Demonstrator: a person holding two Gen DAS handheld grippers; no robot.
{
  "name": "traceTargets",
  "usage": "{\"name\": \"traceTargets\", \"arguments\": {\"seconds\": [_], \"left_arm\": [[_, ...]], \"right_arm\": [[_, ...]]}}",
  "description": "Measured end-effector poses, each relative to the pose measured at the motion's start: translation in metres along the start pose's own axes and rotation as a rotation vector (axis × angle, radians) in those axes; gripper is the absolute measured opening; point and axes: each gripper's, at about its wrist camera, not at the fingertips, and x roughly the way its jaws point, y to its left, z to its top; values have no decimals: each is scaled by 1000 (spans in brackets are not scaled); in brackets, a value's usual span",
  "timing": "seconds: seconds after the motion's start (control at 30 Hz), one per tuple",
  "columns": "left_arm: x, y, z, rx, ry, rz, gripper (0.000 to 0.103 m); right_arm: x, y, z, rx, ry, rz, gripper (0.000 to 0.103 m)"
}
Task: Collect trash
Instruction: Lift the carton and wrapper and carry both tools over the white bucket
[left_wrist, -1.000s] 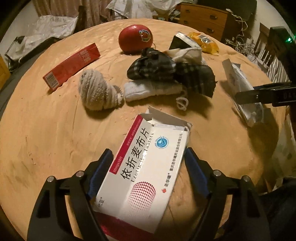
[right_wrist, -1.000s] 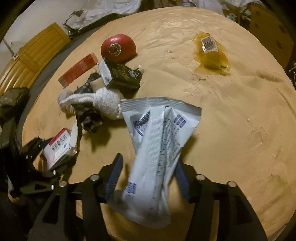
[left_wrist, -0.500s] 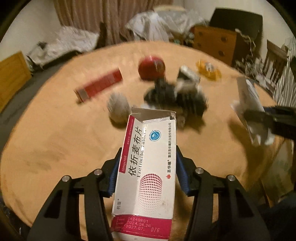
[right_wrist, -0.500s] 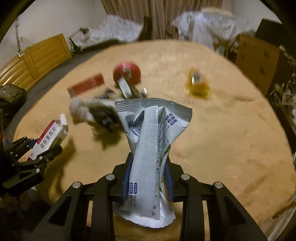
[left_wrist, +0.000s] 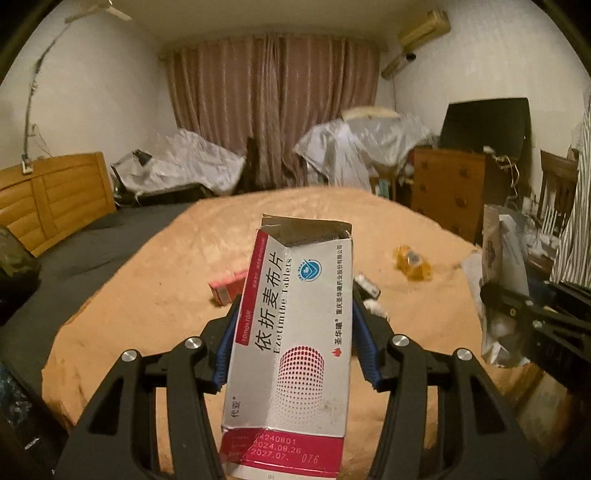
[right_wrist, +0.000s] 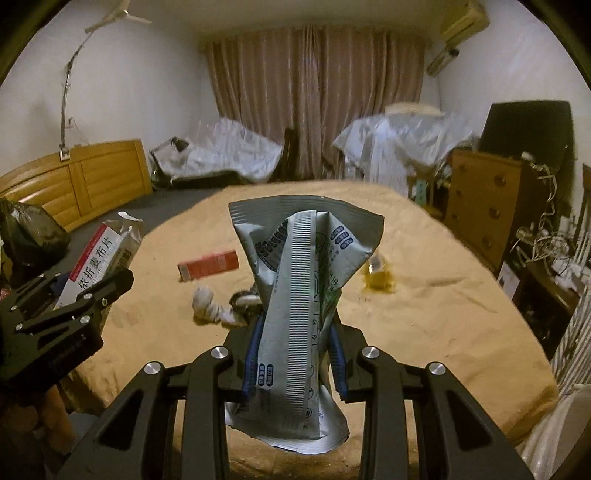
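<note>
Left gripper (left_wrist: 291, 332): jaws opening slightly, pads still pressed on the tablet box (left_wrist: 291, 332), held upright. Right gripper (right_wrist: 295, 354): narrow, clamped on crumpled pouch (right_wrist: 299, 280).

1. Left gripper (left_wrist: 295, 299): black two-finger frame with blue pads (left_wrist: 364, 343), aimed forward and tipped a bit down. The pads sit on both long sides of the medicine box (left_wrist: 295, 350), which stands up between them. The jaws are easing open a touch.
2. Right gripper (right_wrist: 295, 325): same build and same slight downward tilt. The jaws are pinched narrow on the crumpled grey pouch (right_wrist: 295, 266), squeezing its middle.
3. From the right wrist view, the left gripper is off to the left, apart from the right one.
</note>
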Motion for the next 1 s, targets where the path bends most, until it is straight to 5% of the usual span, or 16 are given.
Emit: {"name": "traceTargets", "arguments": {"seconds": [0.3,0.67,1.0], "left_arm": [[-23,-7,2,-8,-59,6,52],[-27,-7,3,-4,-59,-9,52],[-19,-47,19,30,-55,-114,52]], "right_arm": [[-53,5,-2,-5,-90,-24,33],[-59,5,1,-2,-93,-27,34],[-90,-31,13,20,-93,-109,34]]}}
